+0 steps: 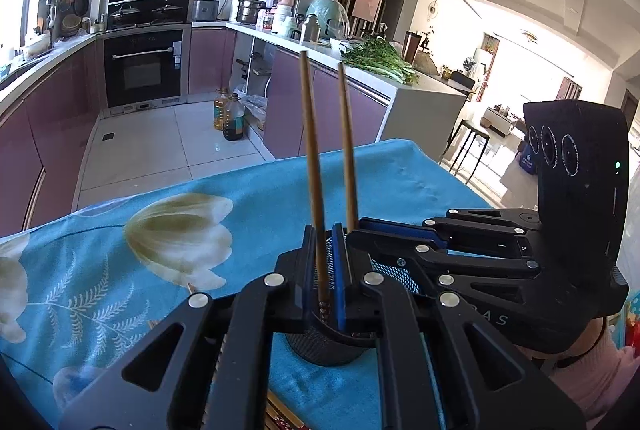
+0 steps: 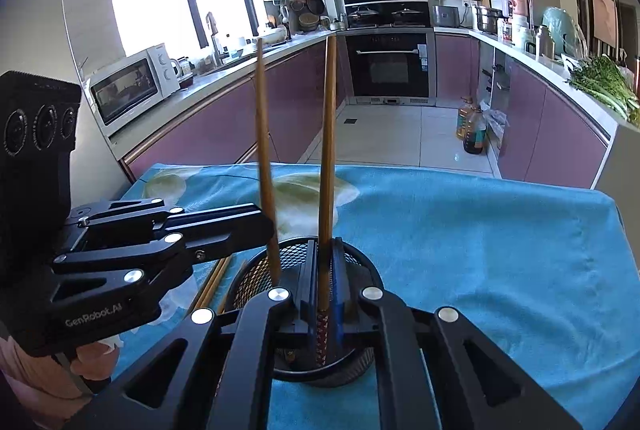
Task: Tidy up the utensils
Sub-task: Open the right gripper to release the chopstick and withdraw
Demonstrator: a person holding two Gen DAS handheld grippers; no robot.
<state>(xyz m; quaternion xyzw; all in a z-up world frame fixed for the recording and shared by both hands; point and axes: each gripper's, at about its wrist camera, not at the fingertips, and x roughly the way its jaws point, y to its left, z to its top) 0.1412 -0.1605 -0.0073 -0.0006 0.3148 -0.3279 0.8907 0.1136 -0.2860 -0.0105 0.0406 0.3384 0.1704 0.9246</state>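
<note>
The tabletop (image 2: 480, 230), draped in a blue flowered cloth, carries a black mesh holder (image 2: 352, 362) near its front edge. Both grippers meet above that holder. The left gripper (image 1: 326, 270) has its fingers pinching one brown chopstick (image 1: 310, 158), and the right gripper (image 2: 324, 286) has its fingers pinching a second chopstick (image 2: 328, 150); both sticks stand nearly upright with their patterned ends down inside the holder's rim.

To finish this step well, I judge each stick should be lowered until its end rests on the holder's base, then let go gently, one hand at a time, so neither tips the light holder.

The two sets of fingers sit just beside each other, so they could knock together on withdrawal. More chopsticks (image 2: 216, 278) lie loose on the cloth left of the holder, awaiting their turn.
</note>
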